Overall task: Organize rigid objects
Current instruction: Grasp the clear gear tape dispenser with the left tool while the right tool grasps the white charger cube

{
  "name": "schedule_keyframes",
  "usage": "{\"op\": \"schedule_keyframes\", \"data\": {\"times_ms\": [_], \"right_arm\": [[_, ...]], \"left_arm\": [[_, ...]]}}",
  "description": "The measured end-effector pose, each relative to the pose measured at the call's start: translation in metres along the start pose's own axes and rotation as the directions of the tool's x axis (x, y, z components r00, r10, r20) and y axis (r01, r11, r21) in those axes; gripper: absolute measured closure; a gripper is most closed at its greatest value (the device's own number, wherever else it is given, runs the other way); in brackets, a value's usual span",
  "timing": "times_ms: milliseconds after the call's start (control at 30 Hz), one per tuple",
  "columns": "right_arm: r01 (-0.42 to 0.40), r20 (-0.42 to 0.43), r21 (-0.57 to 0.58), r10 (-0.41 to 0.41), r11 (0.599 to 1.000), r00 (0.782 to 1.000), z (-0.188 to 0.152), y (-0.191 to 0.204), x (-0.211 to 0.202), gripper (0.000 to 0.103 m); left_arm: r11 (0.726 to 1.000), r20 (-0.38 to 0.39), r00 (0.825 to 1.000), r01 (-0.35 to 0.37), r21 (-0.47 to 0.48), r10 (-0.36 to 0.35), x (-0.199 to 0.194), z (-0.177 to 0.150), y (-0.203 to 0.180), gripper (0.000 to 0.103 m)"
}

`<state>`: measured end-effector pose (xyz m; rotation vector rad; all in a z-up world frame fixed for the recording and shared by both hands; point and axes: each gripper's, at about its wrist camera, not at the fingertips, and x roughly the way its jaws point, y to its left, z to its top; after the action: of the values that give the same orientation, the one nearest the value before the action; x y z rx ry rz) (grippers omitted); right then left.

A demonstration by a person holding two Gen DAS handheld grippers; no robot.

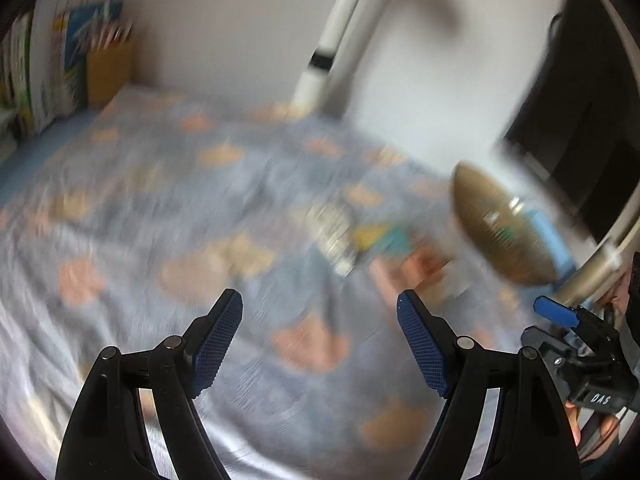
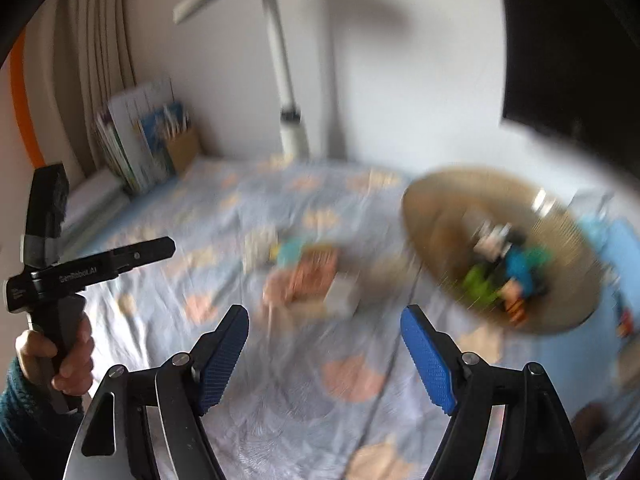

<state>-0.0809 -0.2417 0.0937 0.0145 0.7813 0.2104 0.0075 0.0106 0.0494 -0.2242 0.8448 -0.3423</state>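
Both views are blurred. My left gripper is open above the patterned cloth, with nothing between its blue pads. A small heap of objects lies ahead of it: a silvery one, a yellow and teal one and an orange-brown one. A round golden basket stands to their right. My right gripper is also open and empty, with the heap just beyond it. The basket holds several small toys, among them a green one and a blue one.
Books and a pencil holder stand at the back left by the wall. A white lamp post rises at the back, with a dark screen at the right. A hand holds my left gripper at the left edge.
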Motion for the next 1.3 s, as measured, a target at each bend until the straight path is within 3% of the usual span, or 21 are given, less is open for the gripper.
{"op": "schedule_keyframes", "data": {"times_ms": [133, 267, 667, 1033, 1200, 1300], "right_arm": [[-0.01, -0.097, 0.023, 0.012, 1.0, 0.995, -0.029, 0.004, 0.046, 0.026], [-0.001, -0.133, 0.031, 0.005, 1.0, 0.991, -0.041, 0.002, 0.06, 0.026], [0.033, -0.129, 0.024, -0.029, 0.999, 0.991, -0.039, 0.004, 0.062, 0.026], [0.045, -0.117, 0.031, -0.041, 0.998, 0.992, -0.038, 0.001, 0.058, 0.026], [0.041, -0.112, 0.033, -0.038, 0.999, 0.993, -0.038, 0.001, 0.057, 0.026], [0.028, -0.123, 0.034, -0.024, 0.999, 0.992, -0.037, 0.0, 0.059, 0.027]], "left_arm": [[0.999, -0.046, 0.998, -0.043, 0.001, 0.043, 0.018, -0.014, 0.007, 0.025], [0.999, -0.031, 0.999, -0.033, -0.002, 0.033, 0.015, -0.013, 0.008, 0.025], [0.999, -0.041, 0.998, -0.049, -0.018, 0.048, 0.017, -0.015, 0.01, 0.025], [0.994, -0.092, 0.99, -0.097, 0.058, 0.102, 0.028, -0.013, -0.001, 0.025], [0.994, -0.106, 0.99, -0.089, 0.066, 0.096, 0.029, -0.013, -0.001, 0.025], [0.998, -0.133, 0.99, -0.046, 0.033, 0.05, 0.028, -0.002, 0.0, 0.025]]}}
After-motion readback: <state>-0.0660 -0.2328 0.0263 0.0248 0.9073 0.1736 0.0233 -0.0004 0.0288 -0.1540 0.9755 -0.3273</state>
